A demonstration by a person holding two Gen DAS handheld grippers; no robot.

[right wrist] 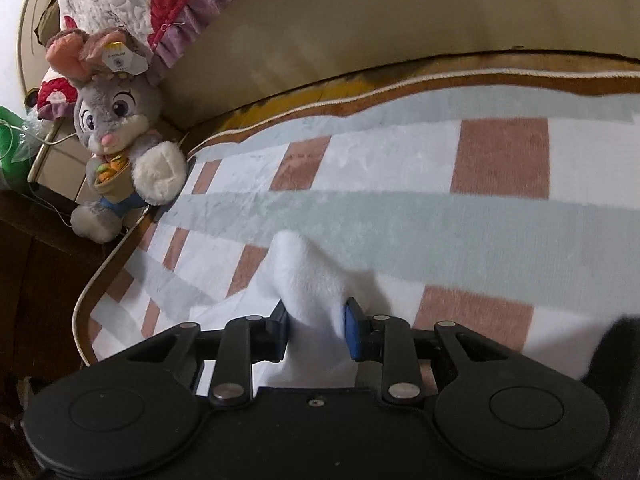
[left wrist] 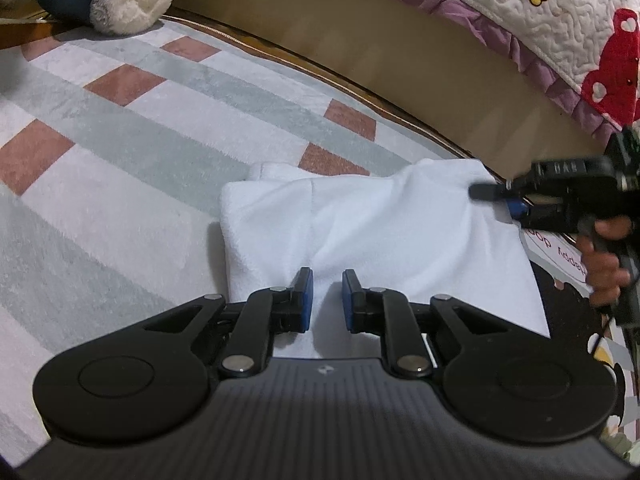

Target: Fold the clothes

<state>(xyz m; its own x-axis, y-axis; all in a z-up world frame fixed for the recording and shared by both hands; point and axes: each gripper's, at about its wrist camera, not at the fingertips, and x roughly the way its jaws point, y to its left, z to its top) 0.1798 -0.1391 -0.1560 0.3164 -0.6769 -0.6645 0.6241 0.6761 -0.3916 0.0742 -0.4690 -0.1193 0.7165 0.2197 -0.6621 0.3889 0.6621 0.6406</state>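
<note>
We have the white fleecy garment (left wrist: 372, 232) lying on the striped blanket (left wrist: 132, 152) just ahead of the left gripper (left wrist: 327, 300), and it already looks partly gathered: a seam runs down its middle and a smaller flap pokes out at its far edge, so we judge that at least one fold is in. The left gripper's jaws stand close together with a narrow strip of the near cloth between them; the blue pads (left wrist: 307, 300) sit on either side of that strip, yet we cannot tell whether they actually bite it or merely rest over it. Off to its right, the right gripper (left wrist: 492, 196), carried by a hand (left wrist: 604, 268), reaches in at the garment's far right corner. From its own camera the right gripper (right wrist: 316, 328) is pinching a bunched hump of the white cloth (right wrist: 308, 280), which rises forward from between the pads, lifted off the blanket. A plush rabbit (right wrist: 116, 140) sits well away to the left, at the bed's edge. What remains, in our judgement, is carrying this corner across, laying it flat, and smoothing the bundle.
</note>
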